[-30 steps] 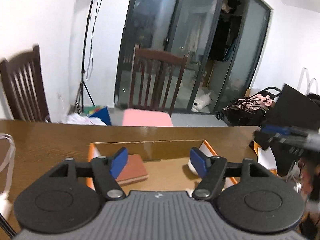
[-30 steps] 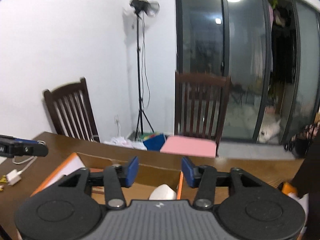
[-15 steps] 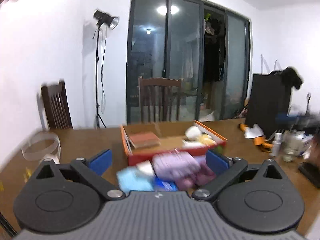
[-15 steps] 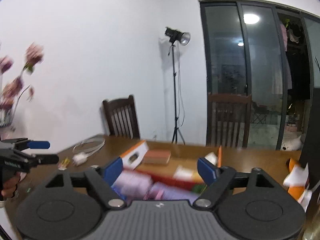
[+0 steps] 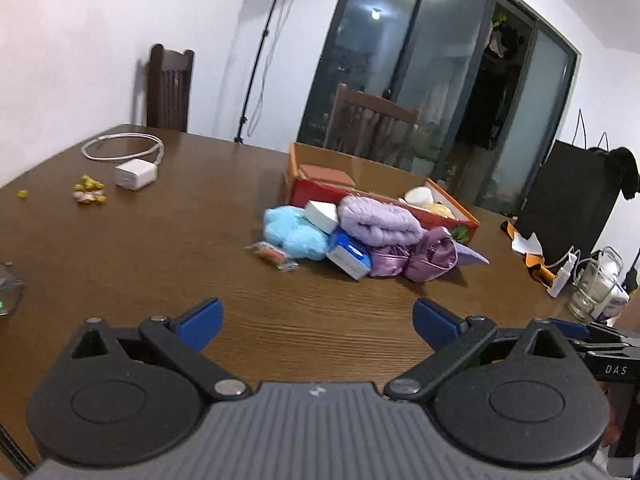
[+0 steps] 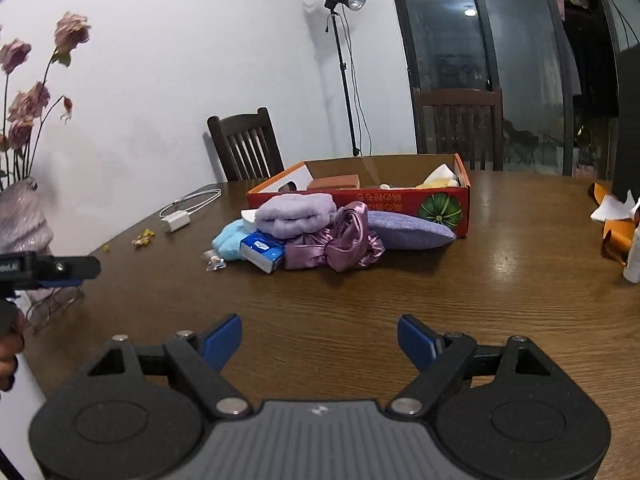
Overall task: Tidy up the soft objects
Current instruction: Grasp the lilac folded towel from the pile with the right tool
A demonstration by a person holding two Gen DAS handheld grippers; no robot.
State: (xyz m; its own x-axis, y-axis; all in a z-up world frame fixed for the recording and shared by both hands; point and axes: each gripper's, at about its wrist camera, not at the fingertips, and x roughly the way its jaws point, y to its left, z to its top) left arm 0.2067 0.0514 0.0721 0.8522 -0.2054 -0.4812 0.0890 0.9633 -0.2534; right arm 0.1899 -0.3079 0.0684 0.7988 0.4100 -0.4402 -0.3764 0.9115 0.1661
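Note:
A pile of soft things lies on the brown table in front of an orange cardboard box [image 6: 440, 196] [image 5: 400, 204]: a folded lilac towel [image 6: 296, 210] [image 5: 378, 220], a fluffy light blue item [image 5: 294, 232] [image 6: 228, 240], a shiny purple satin piece [image 6: 340, 242] [image 5: 420, 256], a lilac pouch [image 6: 408, 230], and a blue tissue pack [image 6: 262, 252] [image 5: 348, 258]. My left gripper [image 5: 316, 322] and right gripper [image 6: 320, 340] are both open and empty, well short of the pile.
A white charger with cable [image 5: 134, 174] and small yellow bits [image 5: 88, 194] lie at the left. A vase of pink flowers [image 6: 24, 220] stands at the left edge. Bottles and a glass [image 5: 592, 288] and a black bag [image 5: 568, 208] are at the right. Chairs stand behind the table.
Both grippers have pulled back from over the box to the near side of the table and opened wider. The whole pile and box are now in view.

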